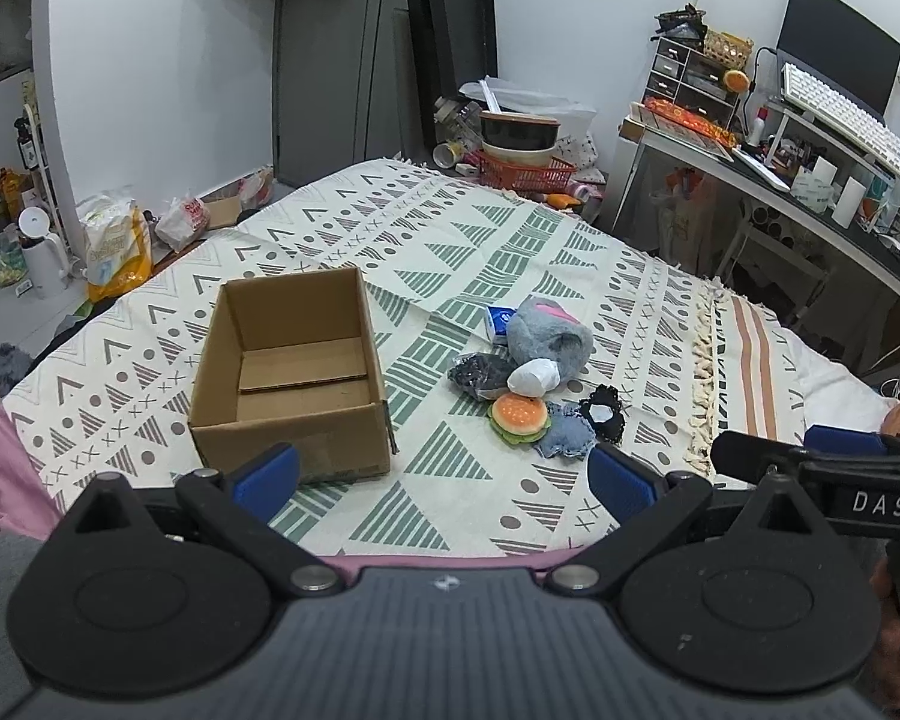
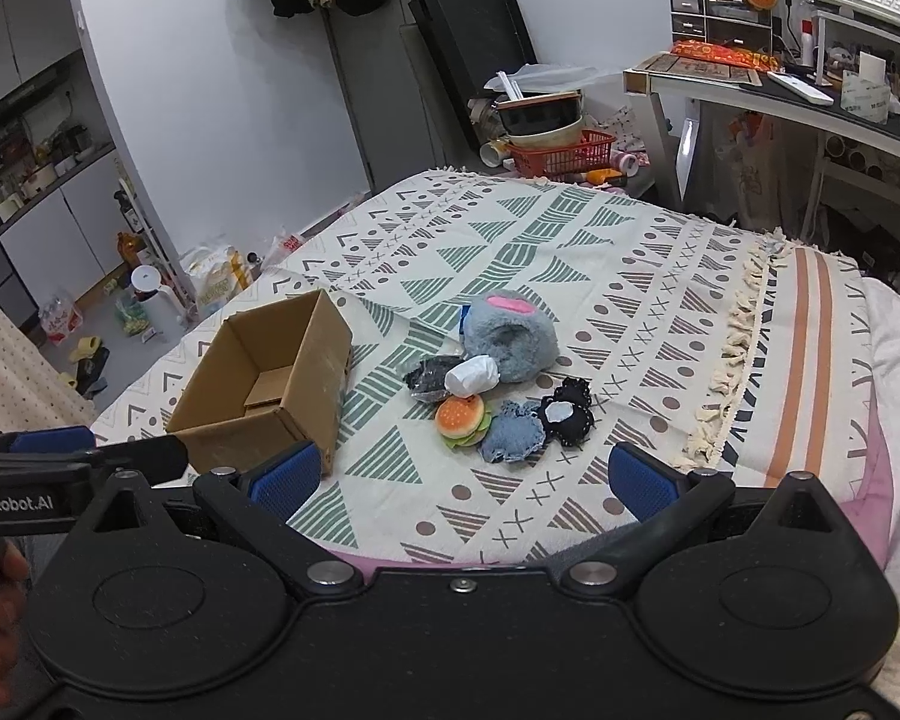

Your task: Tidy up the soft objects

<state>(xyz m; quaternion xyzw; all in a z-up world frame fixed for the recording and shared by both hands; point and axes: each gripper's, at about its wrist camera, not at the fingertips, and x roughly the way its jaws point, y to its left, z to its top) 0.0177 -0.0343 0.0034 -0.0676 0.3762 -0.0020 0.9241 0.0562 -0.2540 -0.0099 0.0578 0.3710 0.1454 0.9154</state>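
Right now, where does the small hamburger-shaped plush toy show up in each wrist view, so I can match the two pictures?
Left wrist view: the small hamburger-shaped plush toy lies right of centre, at the near edge of the pile of soft things.
Right wrist view: it lies about at centre, again at the pile's near edge.
Shared landmark: the open brown cardboard box, to the toy's left in both.

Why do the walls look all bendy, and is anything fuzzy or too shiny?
Left wrist view: the fisheye lens bows the white wall and curves the desk edge; the open brown cardboard box and the plush burger toy look sharp, with soft, even light and faint shadows. Right wrist view: the same bending at the edges, corners dark, no strong glare on the patterned blanket.
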